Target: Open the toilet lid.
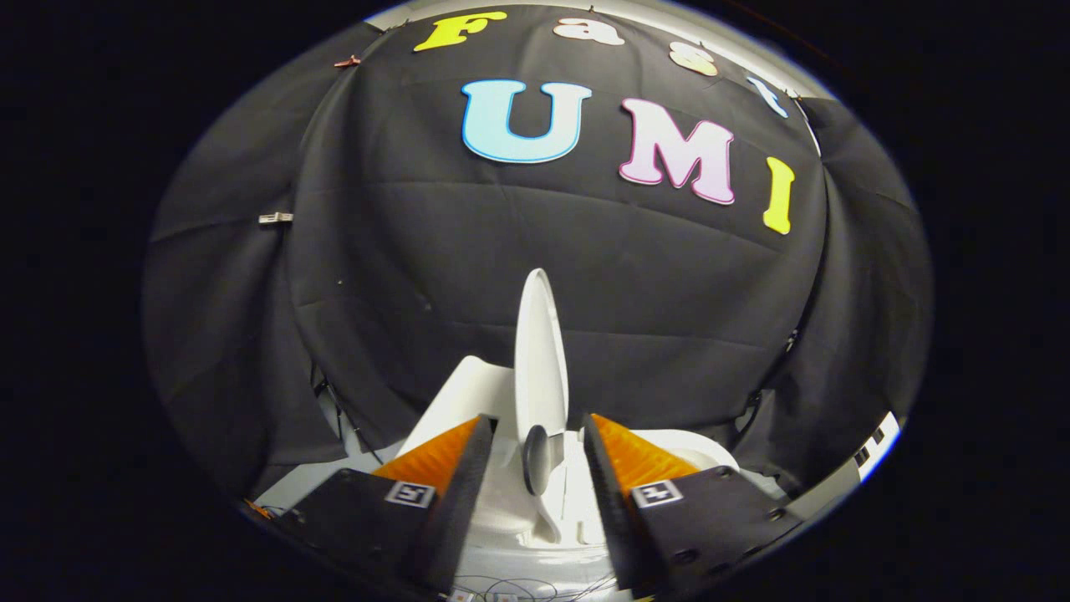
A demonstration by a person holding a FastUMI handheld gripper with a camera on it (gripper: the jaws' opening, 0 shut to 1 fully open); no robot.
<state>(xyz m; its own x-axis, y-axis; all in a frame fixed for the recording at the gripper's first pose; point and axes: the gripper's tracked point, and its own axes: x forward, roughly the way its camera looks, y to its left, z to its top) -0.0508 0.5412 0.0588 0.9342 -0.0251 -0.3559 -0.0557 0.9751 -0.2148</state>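
The white toilet lid [539, 334] stands raised and nearly upright, seen edge-on, rising from between my fingers against the black cloth wall. A dark oval pad [535, 460] sits on its lower near edge, in the gap between the fingers. My gripper [537, 422] is open, one finger on each side of the lid, with a gap showing on both sides. The white toilet seat and bowl [694, 447] lie to the right of the lid, behind the right finger. A white block of the toilet body [464, 389] rises to the left of the lid.
Black cloth wall [418, 251] closes the booth on all sides, close behind the toilet. A metal clip [275, 218] hangs on the cloth at the left. Thin wires [518, 585] lie on the white surface under the fingers.
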